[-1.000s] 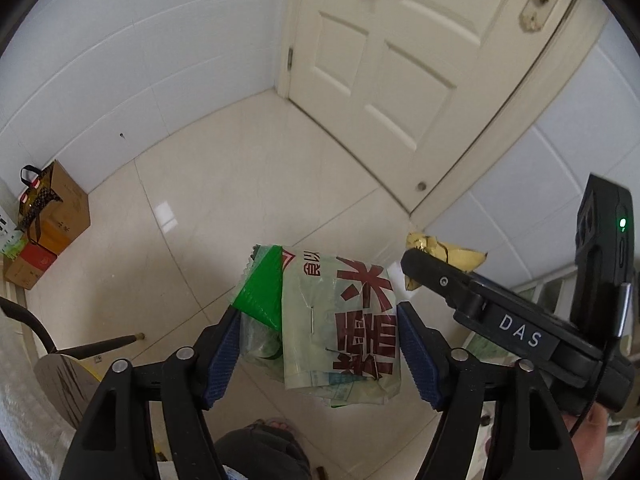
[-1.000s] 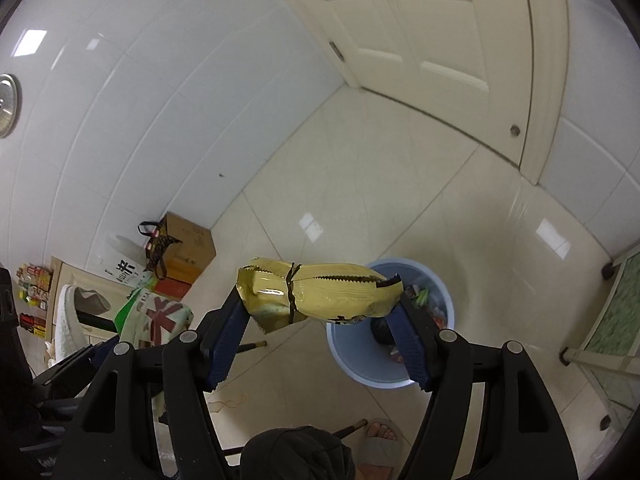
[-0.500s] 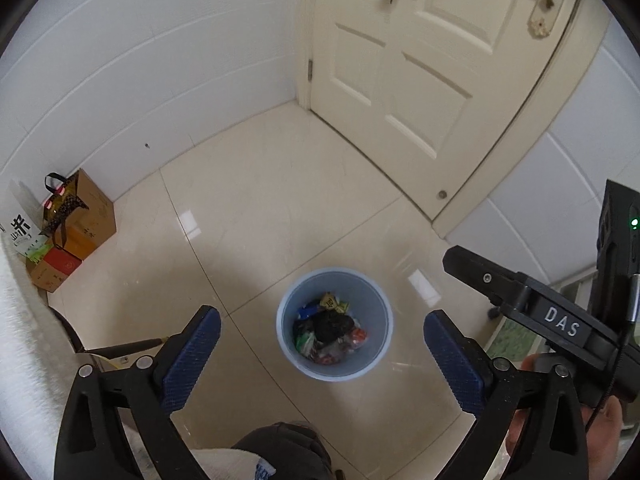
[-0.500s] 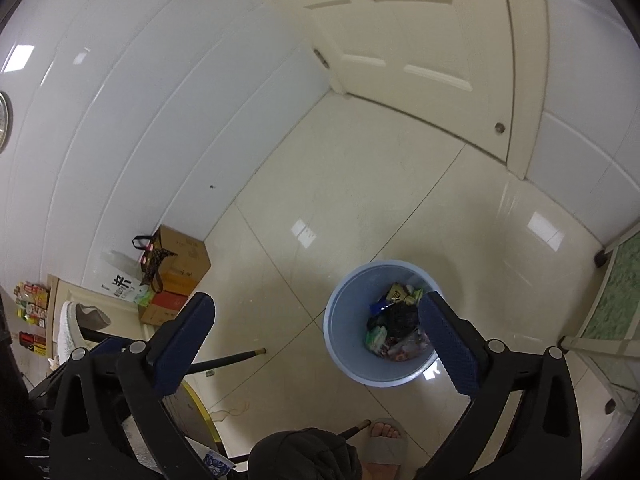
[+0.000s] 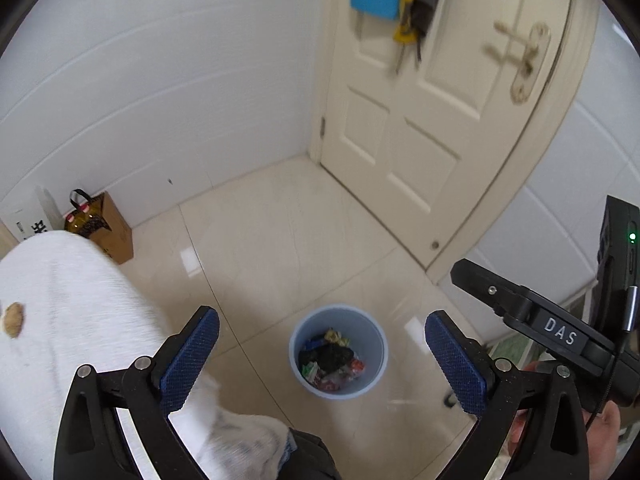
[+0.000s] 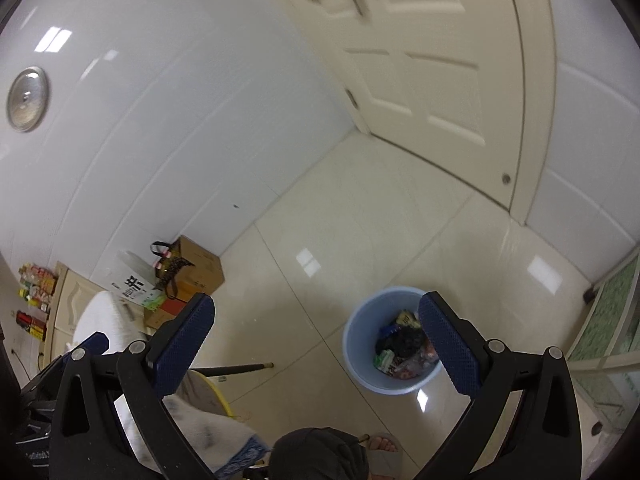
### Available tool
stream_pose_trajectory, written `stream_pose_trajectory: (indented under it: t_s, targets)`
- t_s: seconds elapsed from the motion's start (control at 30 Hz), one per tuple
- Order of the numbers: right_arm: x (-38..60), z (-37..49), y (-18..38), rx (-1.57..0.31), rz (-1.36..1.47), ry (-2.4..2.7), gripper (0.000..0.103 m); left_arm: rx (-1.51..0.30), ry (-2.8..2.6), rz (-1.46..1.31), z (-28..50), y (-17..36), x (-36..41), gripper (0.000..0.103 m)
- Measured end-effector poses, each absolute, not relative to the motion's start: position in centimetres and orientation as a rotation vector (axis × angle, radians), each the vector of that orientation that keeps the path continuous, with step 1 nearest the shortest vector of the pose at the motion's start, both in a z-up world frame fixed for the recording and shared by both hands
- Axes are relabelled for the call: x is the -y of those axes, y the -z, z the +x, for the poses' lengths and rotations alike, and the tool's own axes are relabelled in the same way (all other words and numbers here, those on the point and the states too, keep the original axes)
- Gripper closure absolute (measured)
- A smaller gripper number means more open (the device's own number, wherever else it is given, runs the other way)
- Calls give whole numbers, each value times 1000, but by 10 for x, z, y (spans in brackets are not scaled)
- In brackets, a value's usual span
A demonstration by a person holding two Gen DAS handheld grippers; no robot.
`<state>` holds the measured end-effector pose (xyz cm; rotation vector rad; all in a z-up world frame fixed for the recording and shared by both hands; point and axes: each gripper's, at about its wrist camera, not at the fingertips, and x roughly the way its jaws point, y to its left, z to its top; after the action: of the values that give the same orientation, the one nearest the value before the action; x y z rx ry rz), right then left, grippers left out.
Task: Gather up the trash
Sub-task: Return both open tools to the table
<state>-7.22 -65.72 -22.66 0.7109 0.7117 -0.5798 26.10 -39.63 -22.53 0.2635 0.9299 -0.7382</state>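
Left gripper (image 5: 322,354) and right gripper (image 6: 316,342) are hovering, fingers apart and holding nothing, above the blue bin (image 5: 338,350) of trash (image 5: 330,360) on the floor, lower centre.

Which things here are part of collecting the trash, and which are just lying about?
Part of the job:
- blue bin on the floor
- trash in the bin
- left gripper, open and empty
- right gripper, open and empty

Just lying about:
- cardboard box by the wall
- door
- white cloth
- foot in a slipper
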Motion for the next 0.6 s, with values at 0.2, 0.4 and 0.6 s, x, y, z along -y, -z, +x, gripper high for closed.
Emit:
stream_pose_trajectory:
  t_s: [0.2, 0.4, 0.6]
  targets:
    - [608, -59, 180, -665, 617, 524, 0, -849, 713, 182, 232, 178, 318, 1]
    - [551, -44, 139, -619, 527, 456, 0, -765, 671, 106, 198, 136, 234, 1]
    - [496, -24, 108, -585, 441, 373, 0, -687, 611, 47, 158, 98, 152, 1]
